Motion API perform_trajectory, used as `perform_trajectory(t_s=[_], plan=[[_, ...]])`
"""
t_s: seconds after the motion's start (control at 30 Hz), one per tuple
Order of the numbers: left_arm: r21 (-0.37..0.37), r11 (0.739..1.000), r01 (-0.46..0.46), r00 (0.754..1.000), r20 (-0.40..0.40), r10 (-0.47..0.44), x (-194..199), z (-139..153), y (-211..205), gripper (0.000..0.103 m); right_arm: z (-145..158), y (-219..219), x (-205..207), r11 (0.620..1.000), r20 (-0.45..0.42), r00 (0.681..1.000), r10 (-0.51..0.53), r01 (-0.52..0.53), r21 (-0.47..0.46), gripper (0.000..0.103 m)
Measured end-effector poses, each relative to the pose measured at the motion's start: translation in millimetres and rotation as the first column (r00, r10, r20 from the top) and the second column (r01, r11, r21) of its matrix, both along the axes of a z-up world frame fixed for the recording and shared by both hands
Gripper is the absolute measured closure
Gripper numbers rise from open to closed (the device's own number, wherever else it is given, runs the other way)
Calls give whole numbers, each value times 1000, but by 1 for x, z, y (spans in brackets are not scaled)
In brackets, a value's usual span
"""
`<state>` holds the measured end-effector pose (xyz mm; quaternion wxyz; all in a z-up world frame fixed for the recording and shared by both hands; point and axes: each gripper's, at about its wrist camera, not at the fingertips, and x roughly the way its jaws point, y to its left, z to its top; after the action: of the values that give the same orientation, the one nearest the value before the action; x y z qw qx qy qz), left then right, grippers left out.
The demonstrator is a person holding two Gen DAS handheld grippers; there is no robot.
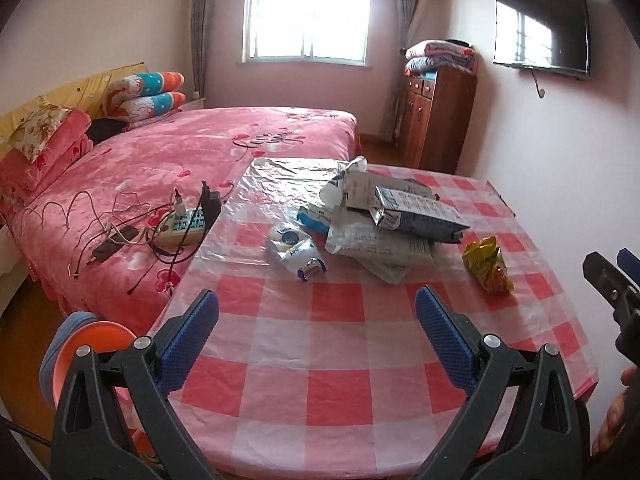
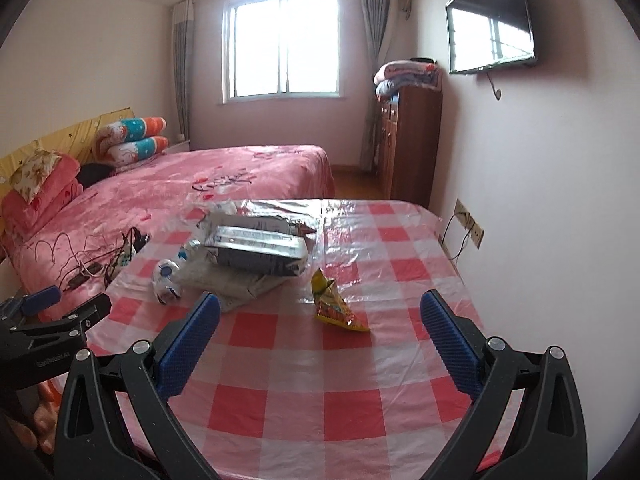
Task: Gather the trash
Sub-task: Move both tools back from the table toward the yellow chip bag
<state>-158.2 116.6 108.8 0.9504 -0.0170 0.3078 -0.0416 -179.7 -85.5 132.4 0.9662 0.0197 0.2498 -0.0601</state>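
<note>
Bedroom, checkered desk beside bed. Trash clustered mid-desk: foil bags, yellow snack wrapper nearest. Left gripper and right gripper held wide apart, empty, likely staged for first pickup.

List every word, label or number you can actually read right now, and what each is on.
"Love": looks like this in dark script on the pink bedspread, not fully clear.
Grey lettering on the left tool body: too faint to read.
White and blue wrapper: blue logo text, too blurred.
Dark foil pouch: white print, too small.
Grey printed bag: fine print, illegible.
Yellow snack packet: lettering blurred.
</note>
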Motion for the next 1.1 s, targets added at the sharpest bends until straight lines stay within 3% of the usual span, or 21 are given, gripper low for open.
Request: perform_trajectory(t_s=[0.4, 1.1], plan=[[-5, 1000, -3, 999, 40, 3, -15, 10, 9, 4, 15, 14, -22, 1000, 51, 999, 2, -1, -22, 4], [7, 1000, -13, 1000, 10, 13, -7, 2, 5, 4, -6, 8, -8, 999, -10, 999, 42, -41, 29, 4]])
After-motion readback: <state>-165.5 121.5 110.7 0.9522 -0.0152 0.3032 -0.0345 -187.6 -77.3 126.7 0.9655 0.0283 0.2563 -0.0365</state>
